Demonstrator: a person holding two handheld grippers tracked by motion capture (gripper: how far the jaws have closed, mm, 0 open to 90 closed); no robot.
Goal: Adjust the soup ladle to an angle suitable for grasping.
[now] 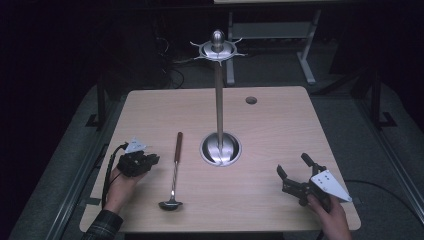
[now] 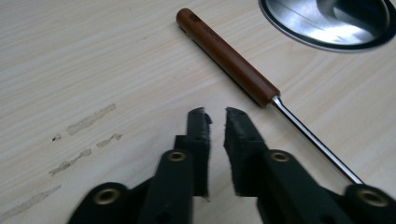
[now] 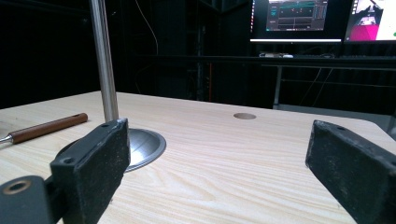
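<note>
A ladle (image 1: pixel 174 172) lies on the wooden table (image 1: pixel 280 125), its brown wooden handle (image 2: pixel 229 58) pointing away and its metal bowl (image 1: pixel 170 204) near the front edge. My left gripper (image 1: pixel 151 159) rests just left of the handle, its jaws nearly together with nothing between them (image 2: pixel 217 114). A tall metal stand (image 1: pixel 218 105) with a round base (image 1: pixel 220 149) and a hooked top (image 1: pixel 218 49) rises at the table's middle. My right gripper (image 1: pixel 292 164) is at the front right, wide open and empty (image 3: pixel 219 128), facing the stand's pole (image 3: pixel 103 60).
A round cable hole (image 1: pixel 251 100) sits in the table's far right part. Faint smears mark the wood (image 2: pixel 84 123) left of my left gripper. Beyond the table stand a desk frame (image 1: pixel 305 45) and lit monitors (image 3: pixel 299 18) in a dark room.
</note>
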